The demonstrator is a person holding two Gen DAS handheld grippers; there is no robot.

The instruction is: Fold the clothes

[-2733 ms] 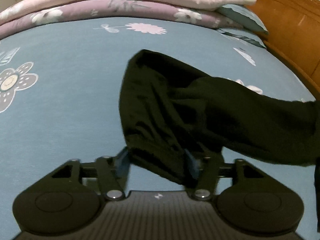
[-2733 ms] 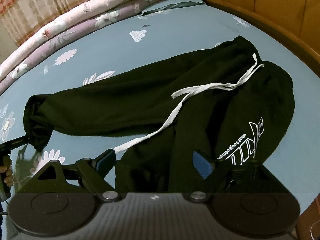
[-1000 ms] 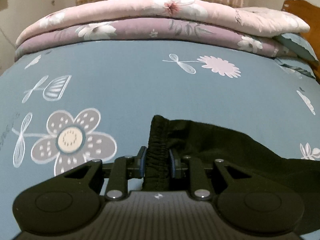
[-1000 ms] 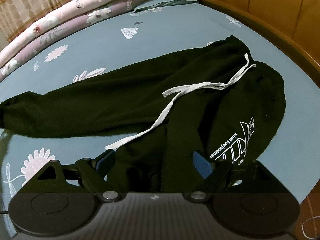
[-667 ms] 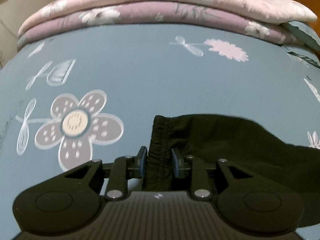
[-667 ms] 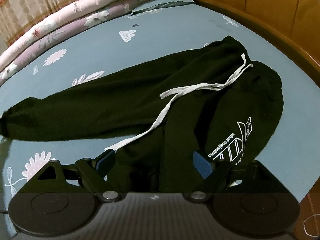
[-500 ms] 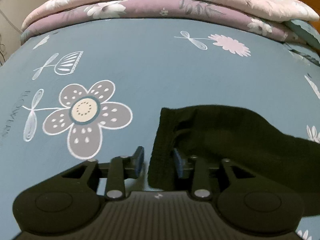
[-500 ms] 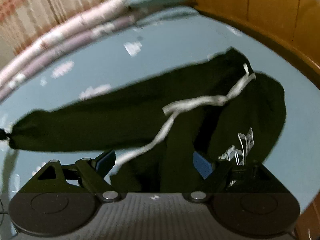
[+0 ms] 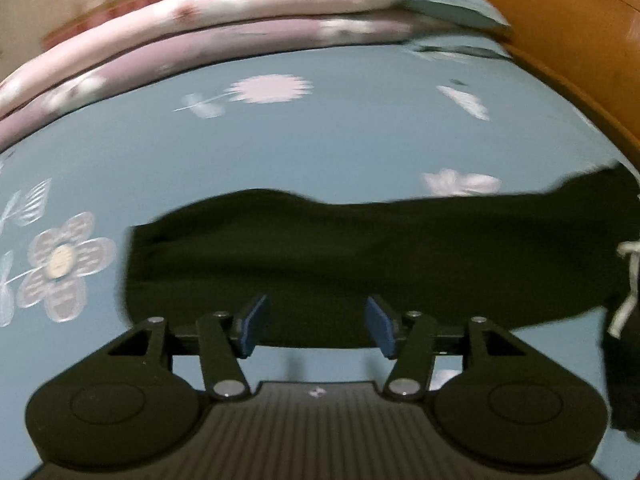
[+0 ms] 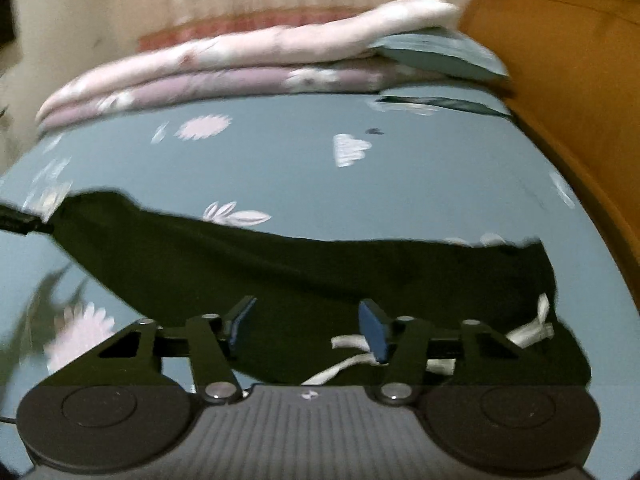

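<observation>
Half a second back the left gripper had the cuffed end of the black sweatpants between its blue pads; since then its jaws have been opening, and the cuff now lies released on the blue floral bedsheet, at the left of the left wrist view, above and left of the fingertips. The jaws stand apart with the lower edge of the trouser leg seen behind the gap and nothing pressed by the pads. The leg runs as a long dark band from the cuff at centre left across to the right edge of that frame, where a piece of the white drawstring shows. The right gripper has shifted too: a second ago its view took in the waistband and the printed logo, and now it faces the stretched leg, which crosses the frame from upper left down to the right. Its jaws have just been closing, yet they remain parted, with black cloth behind the gap and the drawstring lying just by the right-hand fingertip; the blur leaves it unclear whether that fingertip touches the cord, and no grip is seen. Folded pink and mauve quilts lie along the top of both views, with a teal pillow at upper right against the orange wooden headboard. Both pictures are smeared by motion.
</observation>
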